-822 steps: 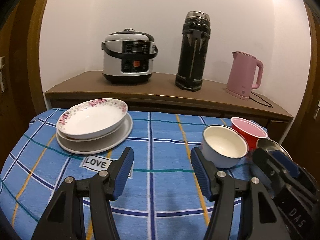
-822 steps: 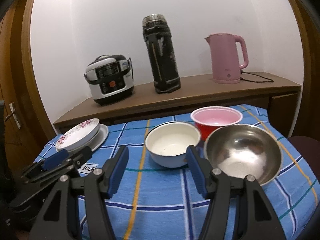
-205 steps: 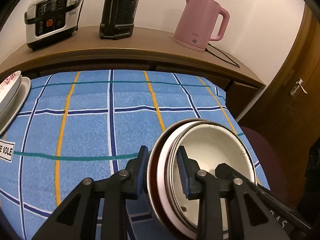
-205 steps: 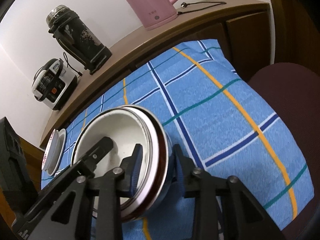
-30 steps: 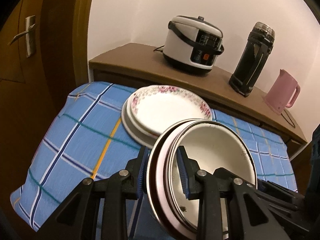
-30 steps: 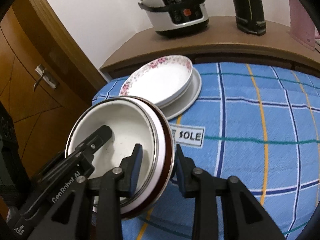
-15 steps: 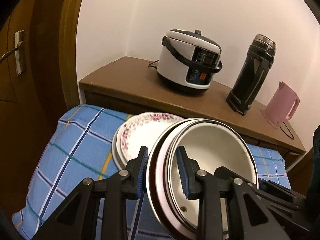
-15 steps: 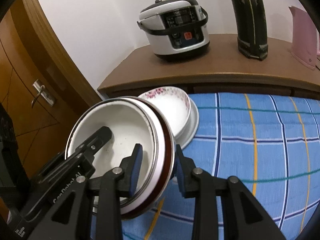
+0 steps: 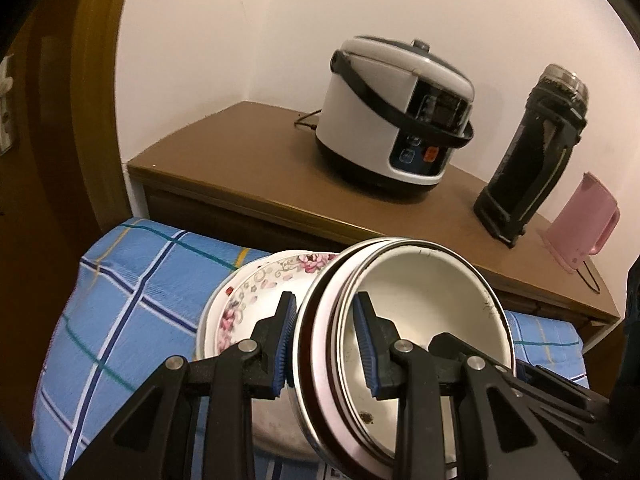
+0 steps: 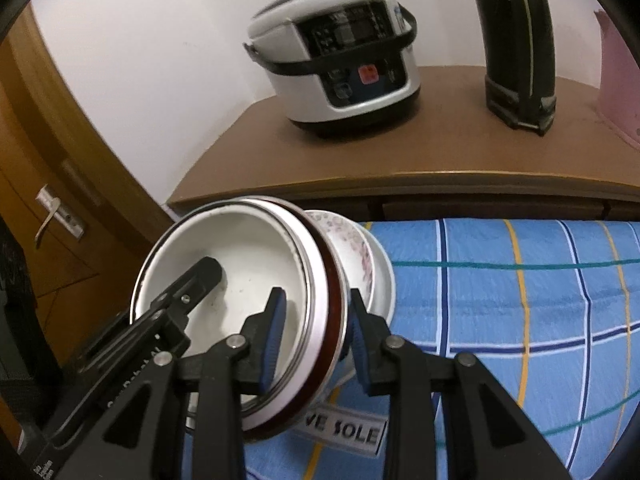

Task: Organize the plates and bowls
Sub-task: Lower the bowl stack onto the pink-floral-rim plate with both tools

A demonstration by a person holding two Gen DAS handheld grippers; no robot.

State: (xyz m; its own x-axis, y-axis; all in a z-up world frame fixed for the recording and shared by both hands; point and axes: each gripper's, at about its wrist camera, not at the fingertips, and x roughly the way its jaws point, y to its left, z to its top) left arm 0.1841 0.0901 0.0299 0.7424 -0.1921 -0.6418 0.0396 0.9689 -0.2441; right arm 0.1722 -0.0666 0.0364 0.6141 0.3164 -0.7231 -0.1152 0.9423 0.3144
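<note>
Presently listed: one nested stack of three bowls [image 9: 424, 320], a cream enamel bowl innermost, a pink-and-red plastic bowl around it, a steel bowl outermost. Held tilted in the air between both grippers, above the flowered plate.

Left gripper [image 9: 326, 344]: black frame, blue ribbed pads, pinching the left rim of the stack, one pad inside the cream bowl, one outside on the steel wall.

Right gripper [image 10: 314, 336]: same build, clamped on the right rim in the same manner, one pad inside, one outside.

White deep plate with pink floral border [image 9: 256, 292]: sits on a larger plain white plate [image 10: 384, 276], directly beneath the held stack.

Blue checked cloth with yellow, green and navy stripes [image 10: 520, 300]: covers the surface under the plates; carries a white label with black lettering [image 10: 344, 432], partly hidden.

Brown wooden counter [image 9: 248, 160] behind: bears a white and black rice cooker [image 9: 396, 120], a tall black flask [image 9: 536, 164] and a pink kettle [image 9: 580, 224].

Wooden door with metal handle [image 10: 48, 208]: at left.
</note>
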